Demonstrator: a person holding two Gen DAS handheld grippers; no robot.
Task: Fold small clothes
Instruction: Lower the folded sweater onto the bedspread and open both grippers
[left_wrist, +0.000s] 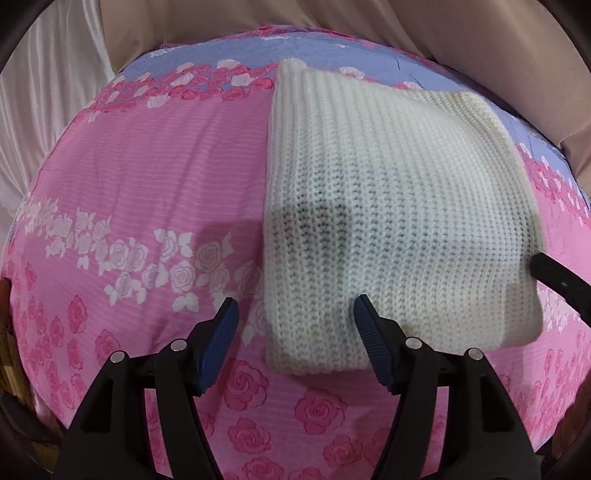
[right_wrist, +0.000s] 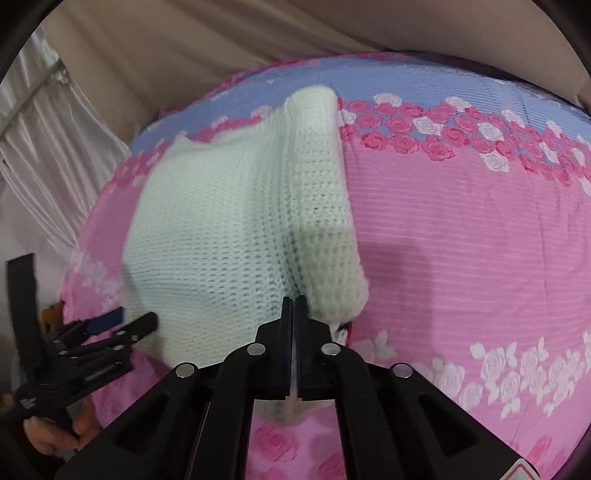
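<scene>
Surface: a bed sheet (left_wrist: 140, 192) printed with pink and white roses and a blue band at the far edge; a beige cloth backdrop (right_wrist: 184, 48) hangs behind.
Garment: a cream knitted garment (left_wrist: 388, 206) lies on the sheet, already folded into a narrow block, with one thick folded strip along its right side in the right wrist view.
Left gripper (left_wrist: 295, 314): released, jaws standing apart over the garment's near left corner; one blue pad is above the sheet, the other above the knit, and nothing is pinched.
Right gripper (right_wrist: 294, 299): clenched at the garment's near edge, just beside the thick strip; a pale sliver shows between the jaws, but whether knit is truly caught there I cannot tell.
Step in hand: taking hold of the near edge with both grippers, likely for a fold toward the far end.
Next move calls for: the left gripper to close on its corner, then both to lift evenly so the layers do not slide apart.
</scene>
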